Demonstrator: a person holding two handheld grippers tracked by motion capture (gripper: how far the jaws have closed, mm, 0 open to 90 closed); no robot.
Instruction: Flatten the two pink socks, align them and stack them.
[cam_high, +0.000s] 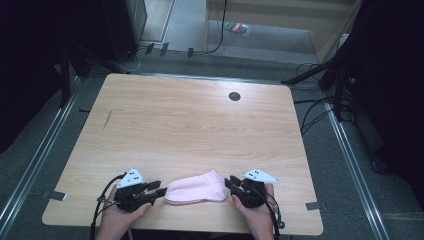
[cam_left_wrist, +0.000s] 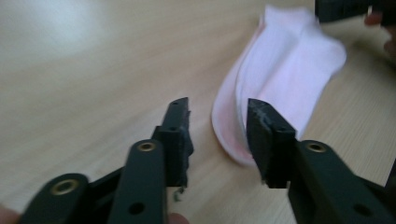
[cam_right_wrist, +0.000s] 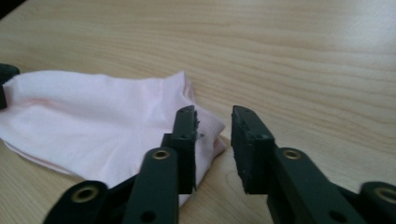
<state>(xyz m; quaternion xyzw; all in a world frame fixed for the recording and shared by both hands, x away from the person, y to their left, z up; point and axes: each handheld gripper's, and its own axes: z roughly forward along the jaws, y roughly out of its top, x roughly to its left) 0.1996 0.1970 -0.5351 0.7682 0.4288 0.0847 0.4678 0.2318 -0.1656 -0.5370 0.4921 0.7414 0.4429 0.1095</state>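
No readable labels anywhere; pink sock (cam_high: 195, 188) lies between the left hand-held gripper (cam_high: 161, 191) and right hand-held gripper (cam_high: 230, 183), both with jaws apart.

Looks like a lab/recording rig: bare wooden counter (cam_high: 190, 120) on grey carpet (cam_high: 260, 37), floor rails (cam_high: 350, 165) both sides, loose cables (cam_high: 312, 117), dark stands (cam_high: 65, 75) around it.

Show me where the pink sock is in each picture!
High view: the pink sock lies near the table's front edge, between the two claws.
Left gripper view: the sock is upper right, beyond the open jaws.
Right gripper view: the sock is at left, beside the jaws.
Shared landmark: the wood-grain tabletop.
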